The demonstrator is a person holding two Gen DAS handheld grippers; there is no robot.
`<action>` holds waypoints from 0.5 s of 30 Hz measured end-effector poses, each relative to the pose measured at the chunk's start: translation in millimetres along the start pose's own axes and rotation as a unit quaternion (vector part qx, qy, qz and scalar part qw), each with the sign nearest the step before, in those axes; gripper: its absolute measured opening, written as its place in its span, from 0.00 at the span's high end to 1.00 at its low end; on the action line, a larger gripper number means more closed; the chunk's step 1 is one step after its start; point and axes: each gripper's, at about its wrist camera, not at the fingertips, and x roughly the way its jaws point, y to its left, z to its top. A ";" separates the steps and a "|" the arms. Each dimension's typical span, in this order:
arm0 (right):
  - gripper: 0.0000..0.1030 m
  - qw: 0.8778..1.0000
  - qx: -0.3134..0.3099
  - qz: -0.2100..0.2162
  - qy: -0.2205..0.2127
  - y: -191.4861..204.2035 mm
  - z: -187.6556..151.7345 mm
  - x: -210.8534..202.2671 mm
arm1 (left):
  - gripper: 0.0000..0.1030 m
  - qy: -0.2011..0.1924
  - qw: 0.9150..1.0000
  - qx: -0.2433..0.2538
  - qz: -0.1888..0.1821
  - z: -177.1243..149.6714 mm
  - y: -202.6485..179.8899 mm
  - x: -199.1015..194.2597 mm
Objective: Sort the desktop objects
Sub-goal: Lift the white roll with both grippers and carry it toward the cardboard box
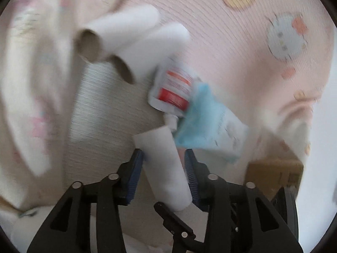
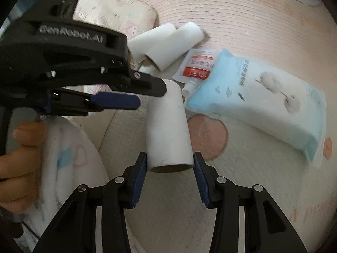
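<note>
The left gripper (image 2: 147,92), seen from the right wrist, bears raised lettering "GenRobot.AI" on its black body, upside down in that view. The red and white pouch (image 2: 197,66) carries printed characters too small and blurred to read. The blue and white pack (image 2: 263,97) has a line of dark print, also unreadable

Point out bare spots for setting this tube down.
Free: the patterned cloth beyond the wipes pack, and the stretch nearer the camera below that pack. Crowded: around the two paper tubes and the red-labelled pouch.
</note>
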 end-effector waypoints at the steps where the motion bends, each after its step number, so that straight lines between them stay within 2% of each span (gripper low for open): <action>1: 0.59 1.000 0.004 -0.006 0.000 -0.6 -2.3 -2.5 | 0.54 0.006 1.000 0.007 -0.002 -0.9 -1.2 2.1; 5: 0.59 1.000 0.025 -0.011 0.002 -6.0 -10.7 -8.4 | 0.54 0.028 0.999 0.011 -0.014 -2.6 -3.0 12.3; 9: 0.59 0.999 0.046 -0.010 0.000 -10.7 -20.6 -16.1 | 0.55 0.054 0.998 0.005 -0.027 -9.7 25.2 9.6; 15: 0.59 0.998 0.066 -0.013 0.006 -13.1 -40.1 -28.2 | 0.56 0.056 0.998 0.023 -0.035 -29.7 5.8 24.9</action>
